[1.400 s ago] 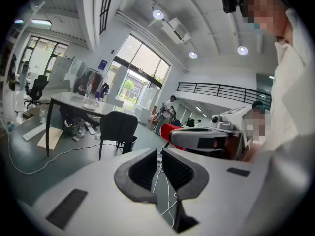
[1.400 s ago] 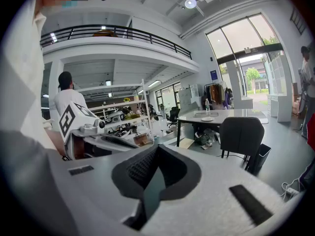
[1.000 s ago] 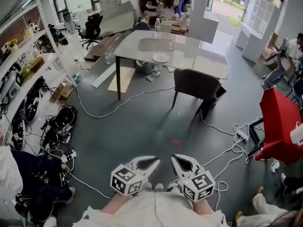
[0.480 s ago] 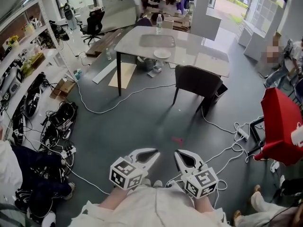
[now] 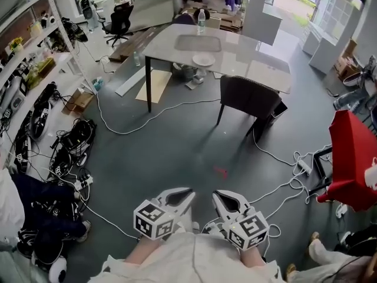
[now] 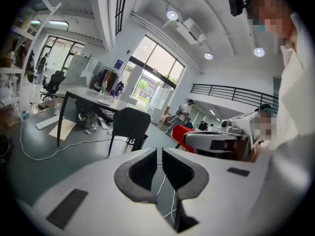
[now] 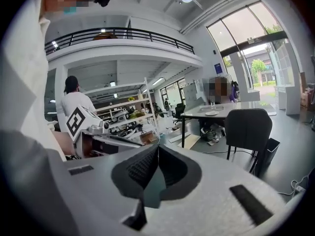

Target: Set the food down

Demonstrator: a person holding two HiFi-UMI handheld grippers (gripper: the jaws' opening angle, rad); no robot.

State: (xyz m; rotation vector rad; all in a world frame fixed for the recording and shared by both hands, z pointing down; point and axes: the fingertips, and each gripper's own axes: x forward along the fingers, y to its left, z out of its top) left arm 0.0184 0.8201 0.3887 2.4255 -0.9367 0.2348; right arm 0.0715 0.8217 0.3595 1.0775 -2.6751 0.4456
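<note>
I see no food in any view. My left gripper [image 5: 189, 191] and right gripper [image 5: 217, 194] are held low in front of the person's body, side by side above the grey floor. Both are shut with nothing between the pads, as the left gripper view [image 6: 159, 151] and the right gripper view [image 7: 158, 146] show. Far ahead stands a grey table [image 5: 253, 63] with a white plate [image 5: 204, 59] and a bottle [image 5: 201, 21] on it. The plate also appears in the right gripper view [image 7: 211, 113].
A dark chair [image 5: 250, 99] stands at the table's near side. White cables [image 5: 277, 190] run across the floor. Black bags [image 5: 70, 155] and shelves [image 5: 23, 69] line the left. A red object [image 5: 352, 158] is at the right.
The head view has drifted so the table and chair sit slightly lower and nearer in frame. Both grippers stay shut and close together by the body.
</note>
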